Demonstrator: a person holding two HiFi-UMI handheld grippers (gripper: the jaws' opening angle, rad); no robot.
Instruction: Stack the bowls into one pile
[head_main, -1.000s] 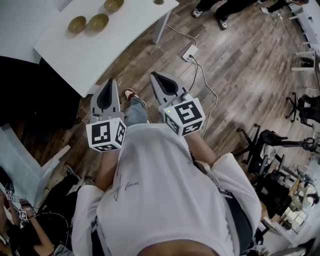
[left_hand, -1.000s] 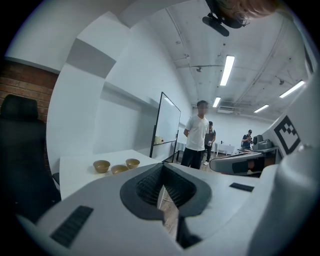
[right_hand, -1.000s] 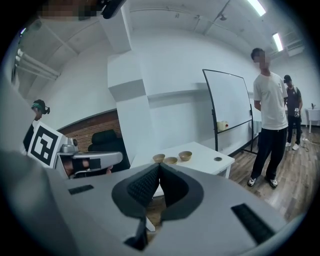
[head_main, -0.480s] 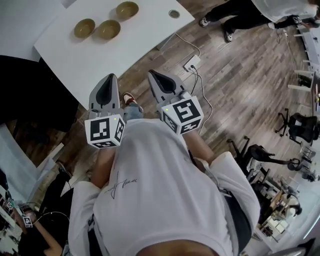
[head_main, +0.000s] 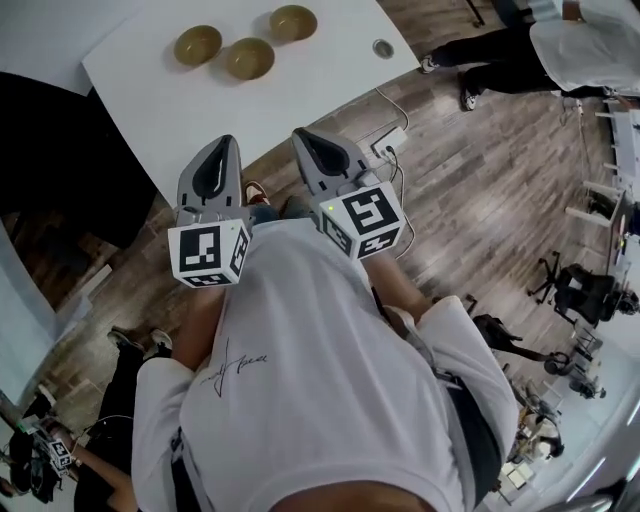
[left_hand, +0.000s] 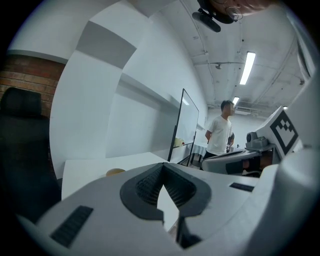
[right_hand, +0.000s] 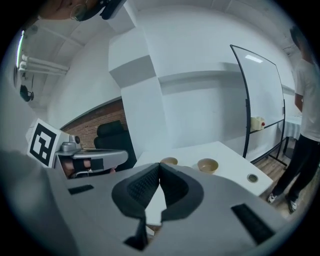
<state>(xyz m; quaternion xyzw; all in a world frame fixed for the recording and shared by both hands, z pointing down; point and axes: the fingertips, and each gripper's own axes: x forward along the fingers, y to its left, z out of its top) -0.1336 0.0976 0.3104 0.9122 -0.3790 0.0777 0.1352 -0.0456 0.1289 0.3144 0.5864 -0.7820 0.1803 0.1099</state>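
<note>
Three golden bowls (head_main: 249, 58) sit unstacked at the upper left on the white worktop (head_main: 300, 85), a round grommet (head_main: 383, 47) near them. At mid-frame, short of the worktop's edge and above the wooden floor (head_main: 480, 170), the left tool (head_main: 216, 158) and right tool (head_main: 310, 148) hover side by side, each with jaws together and empty.

Table (head_main: 300, 95) and bowls (head_main: 249, 58) drawn nearer and further right in the head view, left gripper (head_main: 221, 143) and right gripper (head_main: 300, 136) tips now at its edge, bystander (head_main: 580, 40) more in view.
</note>
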